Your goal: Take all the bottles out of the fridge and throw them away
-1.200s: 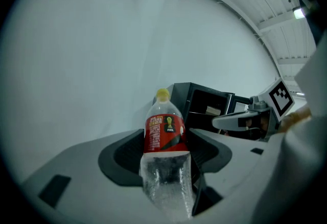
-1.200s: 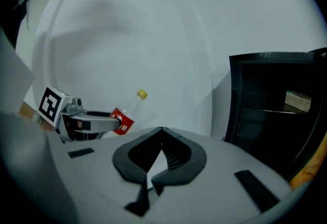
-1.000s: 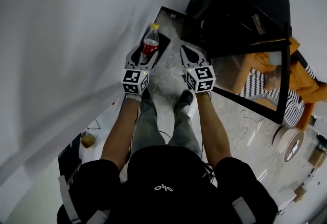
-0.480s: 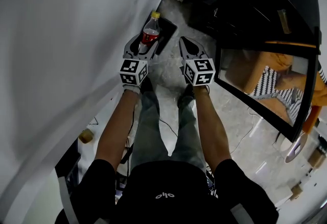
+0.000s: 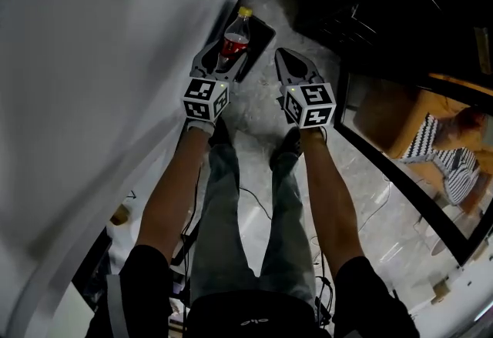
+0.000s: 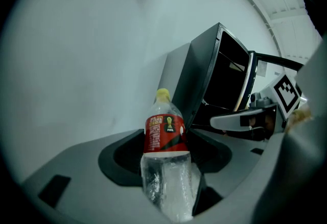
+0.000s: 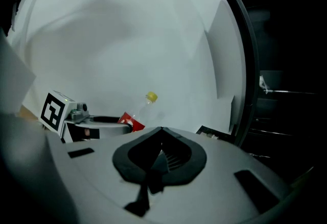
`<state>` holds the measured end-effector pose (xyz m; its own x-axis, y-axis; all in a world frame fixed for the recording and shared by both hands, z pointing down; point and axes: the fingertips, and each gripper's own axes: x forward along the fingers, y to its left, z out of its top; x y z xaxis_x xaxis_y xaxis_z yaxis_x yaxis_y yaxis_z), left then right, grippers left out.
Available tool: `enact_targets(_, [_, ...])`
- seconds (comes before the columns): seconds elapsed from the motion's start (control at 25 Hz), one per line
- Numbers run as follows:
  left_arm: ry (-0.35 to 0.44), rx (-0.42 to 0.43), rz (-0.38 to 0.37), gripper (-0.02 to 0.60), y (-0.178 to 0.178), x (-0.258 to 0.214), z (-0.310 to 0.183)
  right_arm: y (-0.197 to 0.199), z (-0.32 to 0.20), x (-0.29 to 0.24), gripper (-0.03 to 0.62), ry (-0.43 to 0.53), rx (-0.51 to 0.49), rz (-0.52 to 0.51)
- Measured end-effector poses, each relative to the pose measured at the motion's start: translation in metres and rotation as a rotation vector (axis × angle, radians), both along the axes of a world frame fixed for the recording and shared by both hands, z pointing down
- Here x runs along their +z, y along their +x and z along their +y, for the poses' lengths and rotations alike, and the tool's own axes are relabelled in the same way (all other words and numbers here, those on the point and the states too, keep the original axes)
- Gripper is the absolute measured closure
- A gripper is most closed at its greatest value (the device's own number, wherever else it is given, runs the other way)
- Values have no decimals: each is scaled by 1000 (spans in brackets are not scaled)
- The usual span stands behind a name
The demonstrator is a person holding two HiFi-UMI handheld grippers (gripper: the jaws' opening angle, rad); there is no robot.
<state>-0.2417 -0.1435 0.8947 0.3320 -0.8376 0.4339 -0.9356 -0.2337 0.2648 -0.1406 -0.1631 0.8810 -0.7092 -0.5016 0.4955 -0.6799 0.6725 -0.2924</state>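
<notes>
The left gripper's jaws stood half closed, clamped on the clear lower body of the bottle, which rose cap-up with its red label and yellow cap clear of the pads. The right gripper's jaws were pressed together with nothing between them.

In the head view the bottle sat at upper centre, close by the white wall at the left of the frame. It was over a dark rectangle on the floor, probably the bin, though the frame was too dark to be sure. The fridge stood open behind it, at upper right.

The step in hand seemed to be the drop. To do it well, the bottle should be brought squarely over the dark opening and low enough not to bounce out. Only then should the jaws spread fully, with the empty gripper kept aside.

Compared with a second before, both grippers had sunk together toward the floor. The dark rectangle showed larger around the bottle, and the grip itself looked unchanged.
</notes>
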Motion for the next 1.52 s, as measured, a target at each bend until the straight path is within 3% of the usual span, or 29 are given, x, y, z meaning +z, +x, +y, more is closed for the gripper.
enact_targets(0.16, [0,13,-11,307,-1,21,-2,-1,-1,23,585,-2,-19,19])
enact_targets(0.44, [12,0,-44,305,-14,22,-21,0,0,16,585,8,-22,8])
enact_targets(0.56, [4,-17,-32,268,-21,24,-24,2,3,14,585,9,-17,4])
enact_targets(0.76, [15,-32,-1,272,-20,17,-8,13,13,14,585,-3,-4,6])
enact_targets(0.92, [37,-42,23,349,-10,-4,8,26,24,5,585,-14,9,2])
enact_targets(1.12, [88,-34,49,556,8,-57,23,42,43,-26,585,-18,11,1])
enact_targets(1.52, [145,34,88,575,69,-210,52,92,60,-182,585,48,56,-68])
